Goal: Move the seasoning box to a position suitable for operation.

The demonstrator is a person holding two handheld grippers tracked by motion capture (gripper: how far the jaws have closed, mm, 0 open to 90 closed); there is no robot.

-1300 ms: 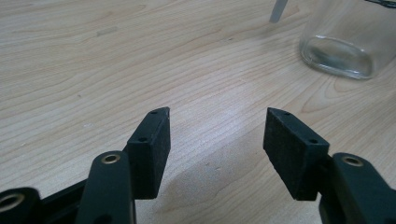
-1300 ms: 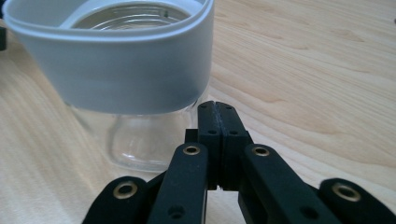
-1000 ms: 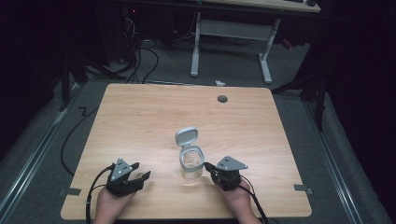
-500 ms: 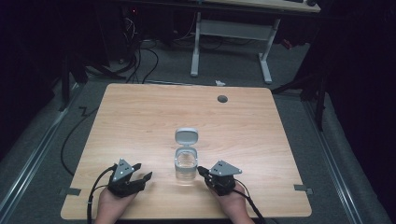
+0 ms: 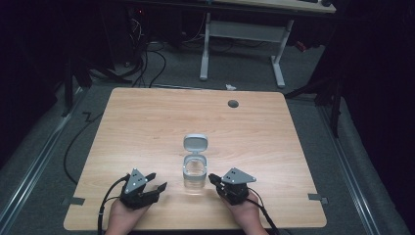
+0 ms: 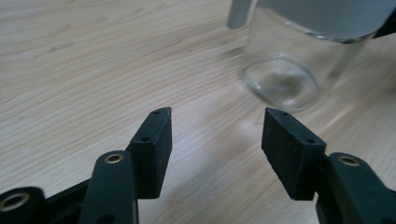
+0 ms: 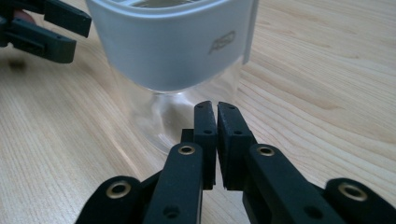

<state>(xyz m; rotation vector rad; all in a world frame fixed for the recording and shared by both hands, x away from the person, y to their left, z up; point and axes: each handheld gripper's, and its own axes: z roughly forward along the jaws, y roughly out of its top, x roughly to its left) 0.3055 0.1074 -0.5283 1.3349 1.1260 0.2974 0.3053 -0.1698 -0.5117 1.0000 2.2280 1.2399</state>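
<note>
Where the high view looks down on the wooden table [image 5: 147,122], a clear glass jar [image 5: 195,172] with a grey collar stands between the two grippers, its hinged lid [image 5: 195,143] swung open on the far side. The left gripper [image 5: 155,181] sits off to one side of the jar, jaws spread and aimed toward it with a gap of bare table between. The right gripper [image 5: 212,178] points at the jar from the other side, its tips just beside the glass; whether they touch cannot be told from here. A hand [image 5: 122,218] holds each gripper at the near edge.

In the left gripper view, the left gripper [image 6: 215,126] has its jaws wide apart with only table between them. The jar [image 6: 299,56] stands ahead of the jaws and toward the right-hand one, apart from both.

In the right gripper view, the right gripper [image 7: 216,112] has its jaws pressed together, holding nothing. The jar [image 7: 182,51] rises directly beyond the tips, very close, its grey collar above them. The left gripper [image 7: 56,25] shows past the jar.
</note>
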